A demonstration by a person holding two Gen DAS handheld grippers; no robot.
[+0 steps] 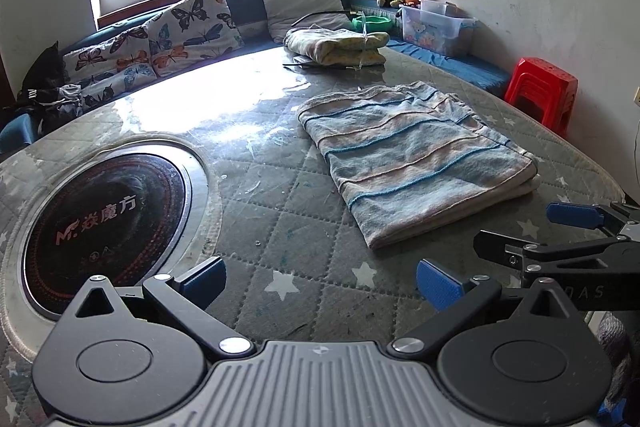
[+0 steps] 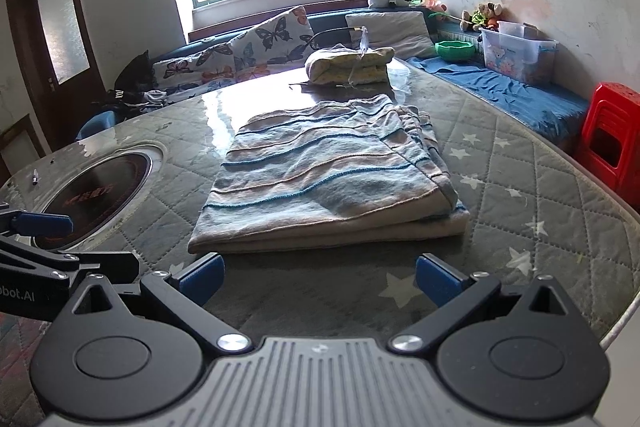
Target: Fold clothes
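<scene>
A folded blue-and-beige striped knit garment (image 2: 328,175) lies flat on the round bench (image 2: 520,187) — a grey quilted, star-printed cover under a glossy clear sheet. In the right wrist view it sits just ahead of the right tool (image 2: 320,281), whose 2 blue-padded fingers (image 2: 438,285) are spread wide with nothing between them and are apart from the cloth's near edge. The left tool (image 1: 322,285) is likewise spread wide and holds nothing; it hovers over bare cover, with the garment (image 1: 412,167) ahead and to its right. A round black induction hob (image 1: 104,223) is set into the bench on the left. At the far side of the bench rests a second folded bundle of yellowish patterned cloth (image 1: 336,45). Beyond it are butterfly-print cushions (image 1: 160,43) beneath the window — and a red plastic stool (image 1: 542,91) stands by the right wall.
</scene>
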